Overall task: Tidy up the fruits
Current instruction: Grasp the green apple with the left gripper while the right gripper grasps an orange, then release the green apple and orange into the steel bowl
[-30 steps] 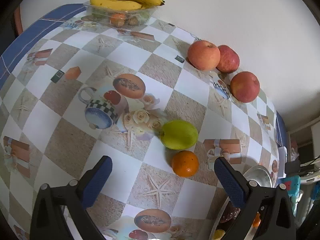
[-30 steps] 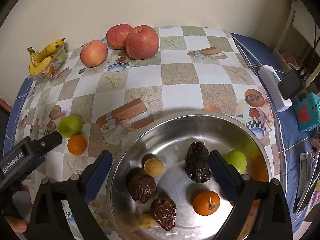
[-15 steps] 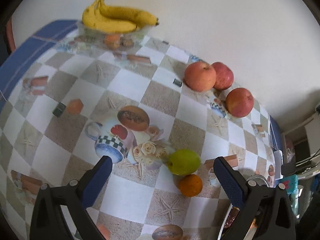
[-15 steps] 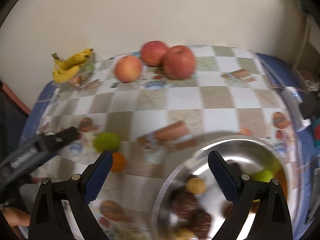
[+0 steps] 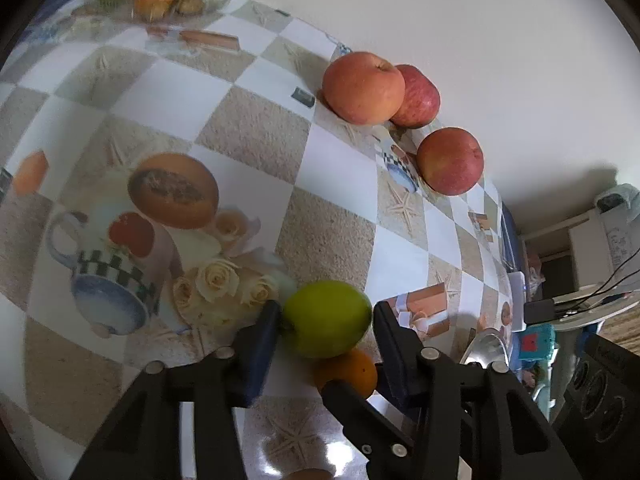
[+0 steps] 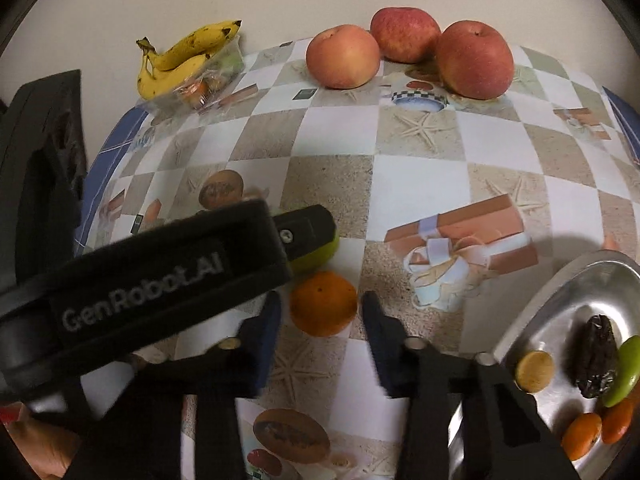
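Note:
A green fruit (image 5: pixel 326 318) lies on the patterned tablecloth, and my left gripper (image 5: pixel 326 322) has closed on it, both blue pads against its sides. An orange (image 5: pixel 348 372) lies just in front of the green fruit, partly behind it. In the right wrist view the orange (image 6: pixel 323 303) sits between the fingers of my right gripper (image 6: pixel 320 320), which stands narrowed around it without clear contact. The left gripper's body (image 6: pixel 160 272) covers most of the green fruit (image 6: pixel 320 252) there. A steel bowl (image 6: pixel 532 320) at the right holds several fruits.
Three red apples (image 6: pixel 408 54) sit along the far wall. Bananas (image 6: pixel 184 54) lie on a clear tray of fruit at the far left. A white box, a black device and a teal gadget (image 5: pixel 536 340) lie past the table's right end.
Both grippers have moved in low and narrowed: the left has closed around the green fruit, the right has swung left from over the bowl to straddle the orange.

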Demonstrator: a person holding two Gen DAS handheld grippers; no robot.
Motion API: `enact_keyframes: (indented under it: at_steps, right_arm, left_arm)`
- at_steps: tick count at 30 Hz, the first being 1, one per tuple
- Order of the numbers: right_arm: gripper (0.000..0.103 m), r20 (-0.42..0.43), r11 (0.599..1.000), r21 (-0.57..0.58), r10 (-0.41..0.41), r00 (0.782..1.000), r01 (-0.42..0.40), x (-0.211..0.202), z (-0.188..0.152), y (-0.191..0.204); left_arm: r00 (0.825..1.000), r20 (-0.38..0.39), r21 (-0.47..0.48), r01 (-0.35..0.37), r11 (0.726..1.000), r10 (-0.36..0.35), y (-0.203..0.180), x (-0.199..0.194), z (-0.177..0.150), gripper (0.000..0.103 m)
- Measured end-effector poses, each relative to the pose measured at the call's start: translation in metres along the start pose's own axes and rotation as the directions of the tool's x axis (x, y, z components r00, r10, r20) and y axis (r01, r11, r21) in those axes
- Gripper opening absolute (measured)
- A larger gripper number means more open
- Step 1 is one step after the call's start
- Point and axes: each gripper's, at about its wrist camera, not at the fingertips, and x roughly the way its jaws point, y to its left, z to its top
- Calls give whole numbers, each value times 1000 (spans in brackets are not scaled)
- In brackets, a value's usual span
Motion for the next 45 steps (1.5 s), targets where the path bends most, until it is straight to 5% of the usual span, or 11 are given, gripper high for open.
enact_keyframes:
  at_steps: [12,19,29,41,45]
  right_arm:
    - [35,83,992,126,1,997,-11,-65,-17,-35]
    - [35,100,963,229,-168,981,142,-108,-42,-83]
    - [35,31,944,273,-204,979,188,-91,-58,-122]
    - [36,-16,948,241,-211,977,208,-75,-59,-118]
    - [50,7,948,223,-233,972,226,-83,-63,-111]
  left_arm:
    - [996,15,46,91,995,-92,-26,-39,-26,49]
    - [990,-63,181,138,974,-128,-85,-31,-61,49]
    - [996,-93,331,47,943,-17,-129,15,-82,50]
    - [993,-112,266,72,961,-43,-118,5,-86,56]
    - [998,-53,219,28,975,-17,-99,-20,-86,77]
